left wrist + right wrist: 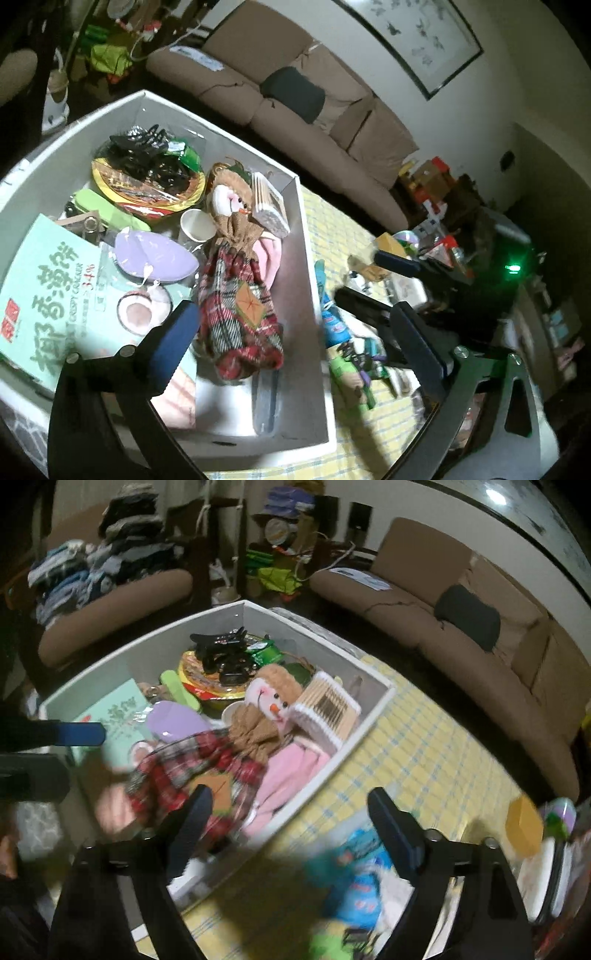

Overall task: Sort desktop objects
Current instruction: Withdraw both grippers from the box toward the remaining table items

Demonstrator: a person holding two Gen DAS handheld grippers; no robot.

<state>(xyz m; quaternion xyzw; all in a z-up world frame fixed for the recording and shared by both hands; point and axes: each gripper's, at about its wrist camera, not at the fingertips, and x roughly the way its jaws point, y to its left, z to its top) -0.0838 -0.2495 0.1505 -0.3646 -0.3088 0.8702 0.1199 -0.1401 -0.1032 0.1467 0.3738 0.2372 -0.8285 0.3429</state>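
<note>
Left wrist view: snowman doll in red plaid cloth (236,295) lies in white box (303,236), centre.
Left gripper (299,332): wide open, empty, doll between fingers.
Right gripper (291,827): open, empty, lower frame.

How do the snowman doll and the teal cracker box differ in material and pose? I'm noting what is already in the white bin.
The snowman doll is soft cloth, plaid red with a brown scarf; the cracker box is stiff, flat printed card in pale teal. The doll lies lengthwise near the middle of the white bin, on top of other items; the box lies flat at one side. Both rest inside the bin, ungripped.
</note>
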